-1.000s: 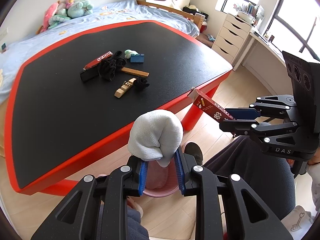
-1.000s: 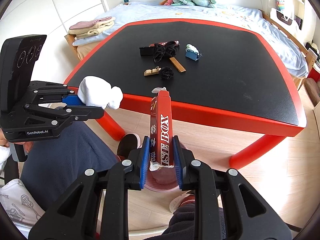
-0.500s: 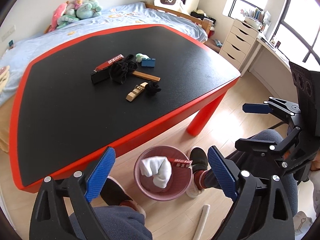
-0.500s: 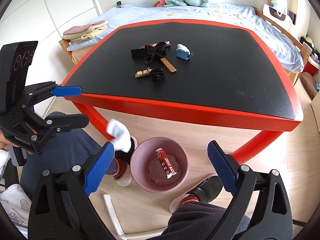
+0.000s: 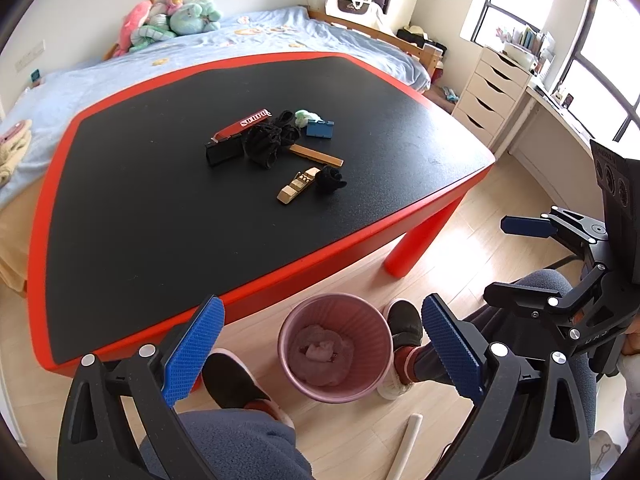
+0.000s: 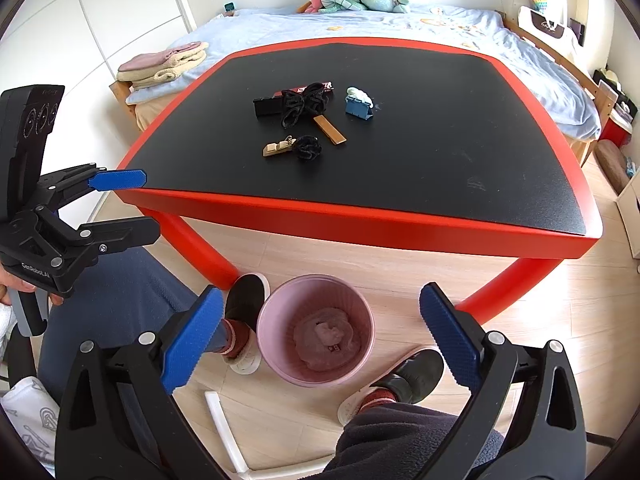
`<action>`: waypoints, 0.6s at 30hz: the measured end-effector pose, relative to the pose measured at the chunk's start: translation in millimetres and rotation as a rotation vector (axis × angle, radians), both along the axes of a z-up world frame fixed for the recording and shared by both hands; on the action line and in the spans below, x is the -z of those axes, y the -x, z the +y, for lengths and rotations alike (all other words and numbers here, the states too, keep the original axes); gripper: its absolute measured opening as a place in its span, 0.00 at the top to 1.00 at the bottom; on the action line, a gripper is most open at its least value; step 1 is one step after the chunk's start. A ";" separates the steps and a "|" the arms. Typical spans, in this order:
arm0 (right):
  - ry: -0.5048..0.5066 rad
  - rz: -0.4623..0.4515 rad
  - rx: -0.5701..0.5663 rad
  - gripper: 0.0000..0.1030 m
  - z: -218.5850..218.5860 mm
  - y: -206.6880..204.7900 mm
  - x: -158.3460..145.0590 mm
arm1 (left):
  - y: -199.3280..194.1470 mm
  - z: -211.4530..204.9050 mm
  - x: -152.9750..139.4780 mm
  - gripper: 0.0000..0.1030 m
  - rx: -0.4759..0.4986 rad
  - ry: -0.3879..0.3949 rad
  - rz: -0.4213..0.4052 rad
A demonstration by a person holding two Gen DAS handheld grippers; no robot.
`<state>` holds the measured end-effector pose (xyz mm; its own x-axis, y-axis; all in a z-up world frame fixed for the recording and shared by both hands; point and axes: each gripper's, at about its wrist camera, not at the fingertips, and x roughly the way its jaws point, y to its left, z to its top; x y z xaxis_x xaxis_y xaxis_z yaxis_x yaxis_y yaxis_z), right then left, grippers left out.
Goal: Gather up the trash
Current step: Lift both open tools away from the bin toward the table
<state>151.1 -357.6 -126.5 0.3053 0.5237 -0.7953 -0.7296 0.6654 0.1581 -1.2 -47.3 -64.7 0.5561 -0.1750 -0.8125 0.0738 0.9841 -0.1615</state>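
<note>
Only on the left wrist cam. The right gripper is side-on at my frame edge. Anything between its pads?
Observer: No. In the right wrist view the right gripper has its jaws opening and nothing between them. The pink bin shows on the floor through the gap.
Operator: I see one table leg. Where is the other near one?
Observer: That table leg slants down to the floor left of the bin, and the toe of a shoe lies right by its foot.
Operator: What's past the table on that side?
Observer: A wall of white cupboard doors.
</note>
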 end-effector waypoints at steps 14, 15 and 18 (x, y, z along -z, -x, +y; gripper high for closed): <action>-0.014 -0.008 -0.020 0.06 12.6 -7.2 -11.1 | -9.1 17.8 -6.8 0.08 -0.039 0.011 -0.008; -0.015 -0.011 -0.023 0.06 14.2 -8.7 -12.5 | -11.1 20.4 -8.0 0.08 -0.043 0.011 -0.011; -0.014 -0.022 -0.034 0.06 20.8 -13.6 -17.1 | -17.6 29.3 -10.9 0.08 -0.057 0.005 -0.020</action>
<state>164.8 -336.8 -109.4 0.3041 0.5451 -0.7813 -0.7554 0.6377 0.1509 16.4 -18.0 -53.9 0.5813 -0.1471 -0.8003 0.0211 0.9859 -0.1659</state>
